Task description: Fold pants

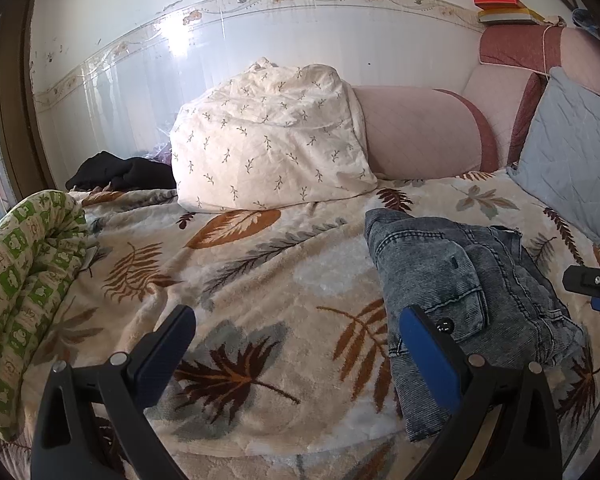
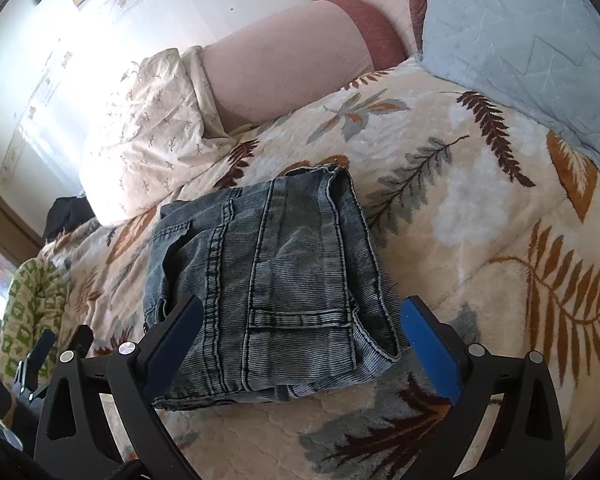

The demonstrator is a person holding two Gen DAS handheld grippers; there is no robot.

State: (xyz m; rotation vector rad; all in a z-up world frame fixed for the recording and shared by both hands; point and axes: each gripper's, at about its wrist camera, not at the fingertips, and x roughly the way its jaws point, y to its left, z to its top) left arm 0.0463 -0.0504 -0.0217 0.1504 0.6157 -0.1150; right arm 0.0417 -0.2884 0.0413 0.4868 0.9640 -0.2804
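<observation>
The grey-blue denim pants lie folded into a compact stack on the leaf-patterned blanket. My right gripper is open and empty, its jaws spread wide just above the near edge of the stack. In the left wrist view the pants lie to the right, and my left gripper is open and empty over bare blanket to their left. The right gripper's tip shows at the right edge of that view.
A cream leaf-print pillow and a pink bolster lie at the back by the wall. A grey-blue quilted cushion stands at the right. A green-patterned rolled quilt lies at the left, dark clothing behind it.
</observation>
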